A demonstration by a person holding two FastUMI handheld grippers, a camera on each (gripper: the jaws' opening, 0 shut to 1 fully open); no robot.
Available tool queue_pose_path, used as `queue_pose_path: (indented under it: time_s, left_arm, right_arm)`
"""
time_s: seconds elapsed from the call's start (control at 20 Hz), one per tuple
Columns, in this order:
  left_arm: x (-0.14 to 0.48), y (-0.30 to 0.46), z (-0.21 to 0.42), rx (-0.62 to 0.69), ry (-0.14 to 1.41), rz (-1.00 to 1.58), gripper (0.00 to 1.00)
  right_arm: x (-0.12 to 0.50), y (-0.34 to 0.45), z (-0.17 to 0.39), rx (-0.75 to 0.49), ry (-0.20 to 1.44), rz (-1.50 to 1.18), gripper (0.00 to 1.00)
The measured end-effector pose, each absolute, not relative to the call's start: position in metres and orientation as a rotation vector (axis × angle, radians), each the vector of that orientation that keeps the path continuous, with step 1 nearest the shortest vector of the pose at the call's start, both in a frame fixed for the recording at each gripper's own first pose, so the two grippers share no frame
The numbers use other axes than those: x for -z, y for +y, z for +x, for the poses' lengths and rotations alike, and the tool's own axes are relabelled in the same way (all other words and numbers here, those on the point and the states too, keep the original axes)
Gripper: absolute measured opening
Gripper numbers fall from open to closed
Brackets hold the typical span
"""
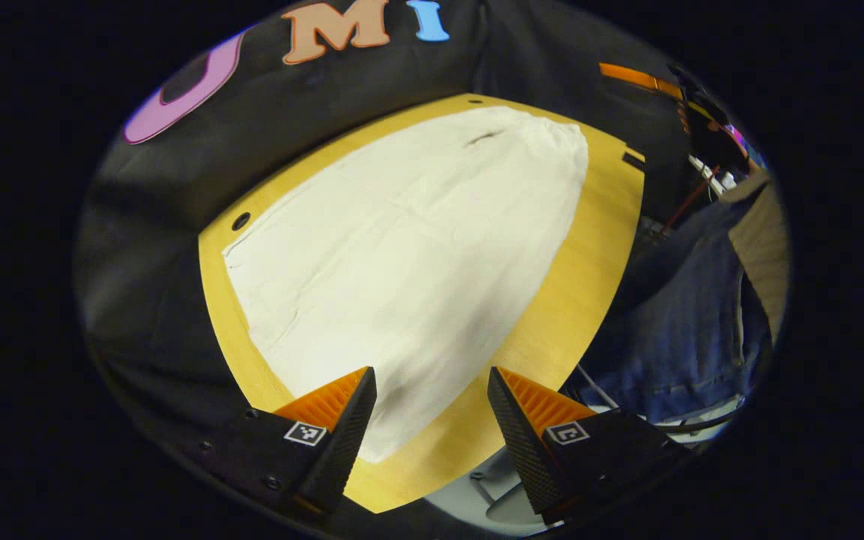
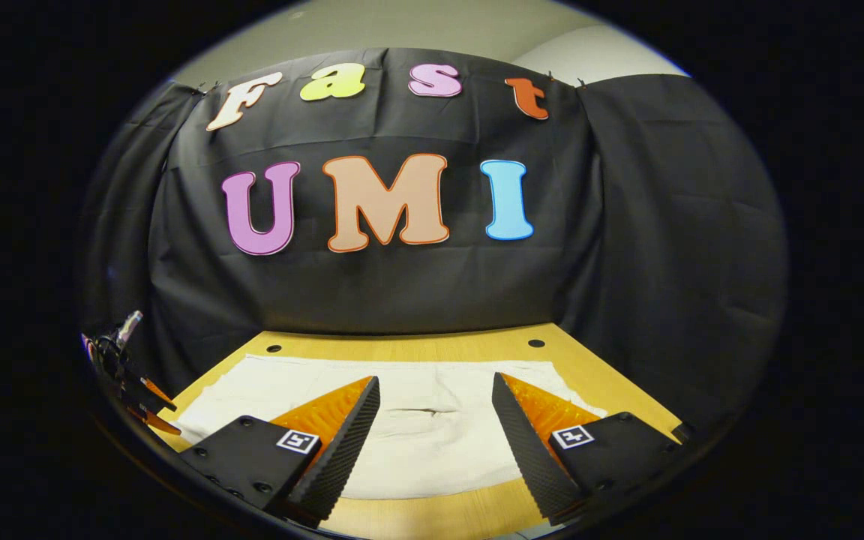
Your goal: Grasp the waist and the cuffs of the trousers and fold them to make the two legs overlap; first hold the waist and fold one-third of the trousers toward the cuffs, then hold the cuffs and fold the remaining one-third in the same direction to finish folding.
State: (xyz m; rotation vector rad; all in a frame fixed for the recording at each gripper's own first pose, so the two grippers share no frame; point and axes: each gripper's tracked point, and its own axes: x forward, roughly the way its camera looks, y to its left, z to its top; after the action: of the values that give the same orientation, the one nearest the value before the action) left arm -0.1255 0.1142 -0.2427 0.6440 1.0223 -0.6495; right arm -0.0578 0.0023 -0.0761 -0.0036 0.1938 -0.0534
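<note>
Two grippers, both with fingers spread and nothing between them. Left gripper (image 1: 432,405) hovers above the near corner of the trousers (image 1: 409,262), looking along the cloth. Right gripper (image 2: 436,416) is held low over the near edge, pointing toward the booth's back wall.

Trousers: pale cloth lying flat on the wooden table (image 1: 597,247), covering most of the top. In the left gripper view the cloth narrows toward the far end, where a gathered edge looks like the waist; fisheye stretch makes this uncertain, and I cannot tell whether the legs already overlap. A small crease sits mid-cloth between the fingers in the right gripper view. A person's denim-clad legs (image 1: 687,330) stand beside the table's right side in the left gripper view.

Judgement: no fold looks begun.

Risks:
- Pinching only the top layer, since the cloth lies flat with no raised edge; the lower layer would stay behind and the fold would skew
- Uneven lift between the two hands, dragging the cloth sideways so the edges fail to line up
- Near edge lies close to the table's rim; a pull toward the holder could slide the cloth off
- Mid-cloth crease could get trapped under a fold
</note>
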Motion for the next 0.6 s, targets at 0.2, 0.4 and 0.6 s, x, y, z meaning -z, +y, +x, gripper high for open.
queue_pose_path:
  time_s: [0.2, 0.4, 0.6]
  left_arm:
    - [0.266, 0.136, -0.142, 0.738, 1.133, 0.751, 0.90]
    - [0.283, 0.150, -0.156, 0.785, 1.200, 0.866, 0.88]
    - [0.296, 0.159, -0.162, 0.833, 1.254, 0.936, 0.87]
  right_arm:
    - [0.087, -0.002, -0.061, 0.069, 0.223, -0.018, 0.97]
    - [0.091, -0.004, -0.059, 0.086, 0.237, -0.019, 0.97]
    - [0.098, -0.001, -0.055, 0.078, 0.259, -0.030, 0.97]
